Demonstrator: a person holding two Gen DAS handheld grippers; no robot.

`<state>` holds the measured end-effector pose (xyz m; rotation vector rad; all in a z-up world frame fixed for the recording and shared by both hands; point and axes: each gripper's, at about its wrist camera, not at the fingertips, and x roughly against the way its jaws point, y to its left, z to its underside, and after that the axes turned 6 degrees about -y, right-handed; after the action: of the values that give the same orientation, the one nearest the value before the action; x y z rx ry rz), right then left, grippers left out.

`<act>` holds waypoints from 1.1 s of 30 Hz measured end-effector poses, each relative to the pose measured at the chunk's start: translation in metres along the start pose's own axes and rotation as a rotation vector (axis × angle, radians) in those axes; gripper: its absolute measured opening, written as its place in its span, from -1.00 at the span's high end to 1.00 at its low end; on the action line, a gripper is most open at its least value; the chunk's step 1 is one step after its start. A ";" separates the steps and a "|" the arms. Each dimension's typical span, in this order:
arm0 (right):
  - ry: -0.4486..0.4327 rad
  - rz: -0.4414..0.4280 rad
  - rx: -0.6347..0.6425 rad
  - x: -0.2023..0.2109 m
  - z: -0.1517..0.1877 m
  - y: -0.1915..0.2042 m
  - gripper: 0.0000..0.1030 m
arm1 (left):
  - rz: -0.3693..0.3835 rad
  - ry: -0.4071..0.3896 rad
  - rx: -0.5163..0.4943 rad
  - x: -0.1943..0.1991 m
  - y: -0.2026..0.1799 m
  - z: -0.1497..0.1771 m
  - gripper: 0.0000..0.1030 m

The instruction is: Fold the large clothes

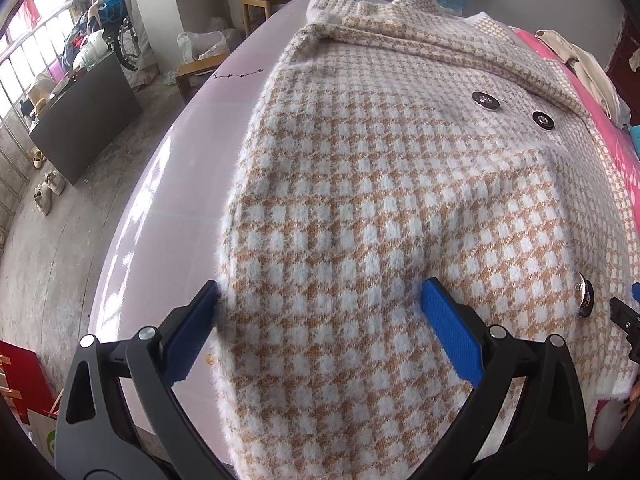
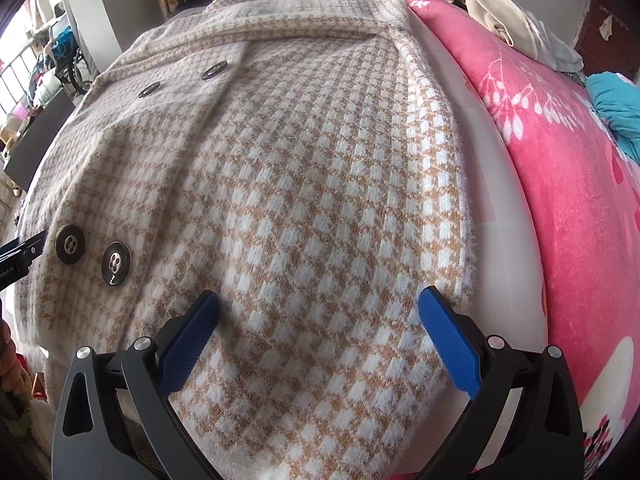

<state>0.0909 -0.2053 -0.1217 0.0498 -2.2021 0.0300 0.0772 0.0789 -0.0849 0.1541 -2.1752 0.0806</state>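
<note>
Blue-padded fingers [image 1: 450, 332] of the left gripper [image 1: 320, 320] spread wide, holding nothing, straddling the coat [image 1: 360, 184] near its left edge. Right gripper [image 2: 320, 324] likewise spread and empty, over the coat's right side panel close to the hem.

Coat lies flat, front up, collar at the far end, on a pale table [image 1: 160, 208]; buttons [image 2: 116, 262] sit between the two grippers.

Step, as I judge it: pre-grasp, no fold made yet along the near part. Next move likely needs each gripper to drop onto a side edge or hem corner, pinch the thick knit, and carry it inward or toward the collar.

Edges: table's left edge is just beside the coat, floor below. On the right, a bare table strip, then a pink blanket [image 2: 560, 184] with heaped clothes [image 2: 500, 12] at the far end. More slack on the right.
</note>
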 end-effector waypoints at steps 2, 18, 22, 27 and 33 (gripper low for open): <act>-0.015 0.006 0.012 0.001 0.003 0.001 -0.88 | 0.005 -0.005 -0.008 0.000 0.000 0.000 -0.87; -0.034 -0.028 0.042 0.005 0.009 -0.002 -0.88 | 0.133 -0.115 -0.091 0.036 0.021 0.012 -0.84; -0.050 -0.030 0.046 0.007 0.012 -0.001 -0.88 | 0.182 -0.109 -0.071 0.044 0.030 0.022 -0.71; -0.046 -0.032 0.058 0.007 0.011 0.000 -0.88 | 0.215 -0.056 -0.012 0.033 0.038 0.030 -0.35; -0.052 -0.035 0.058 0.005 0.009 -0.001 -0.88 | 0.257 -0.060 0.035 0.018 0.045 0.023 -0.25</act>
<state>0.0806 -0.2070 -0.1226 0.1225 -2.2521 0.0734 0.0423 0.1197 -0.0831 -0.1057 -2.2444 0.2629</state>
